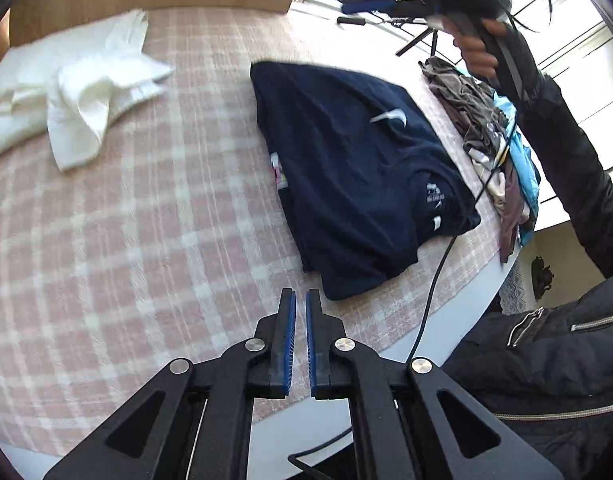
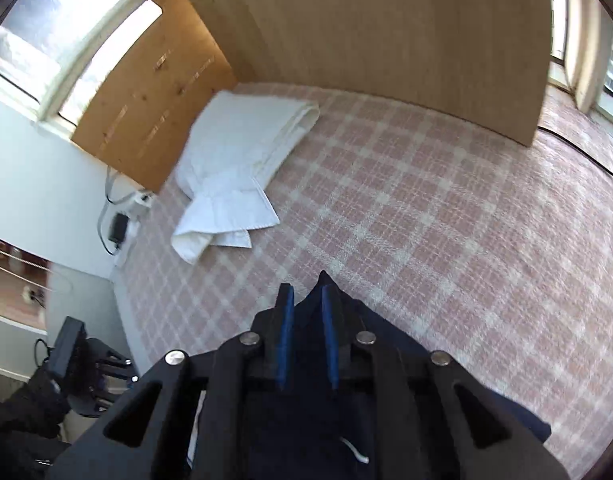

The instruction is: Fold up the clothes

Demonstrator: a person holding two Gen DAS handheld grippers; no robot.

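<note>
A navy shirt (image 1: 358,176) with a white swoosh lies folded on the pink checked bedspread (image 1: 154,208), to the right of centre. My left gripper (image 1: 300,300) hovers above the bed's near edge, just short of the shirt's near corner, its jaws a narrow gap apart and empty. My right gripper (image 1: 370,0) is raised high above the shirt's far side in the left wrist view. In the right wrist view my right gripper (image 2: 308,294) is open and empty, with the navy shirt (image 2: 390,336) below and behind its fingers.
A folded white garment (image 1: 82,84) lies at the bed's far left; it also shows in the right wrist view (image 2: 242,160). A heap of unfolded clothes (image 1: 486,136) sits at the right edge. A wooden headboard (image 2: 386,32) stands behind. A black cable (image 1: 438,272) crosses the bed edge.
</note>
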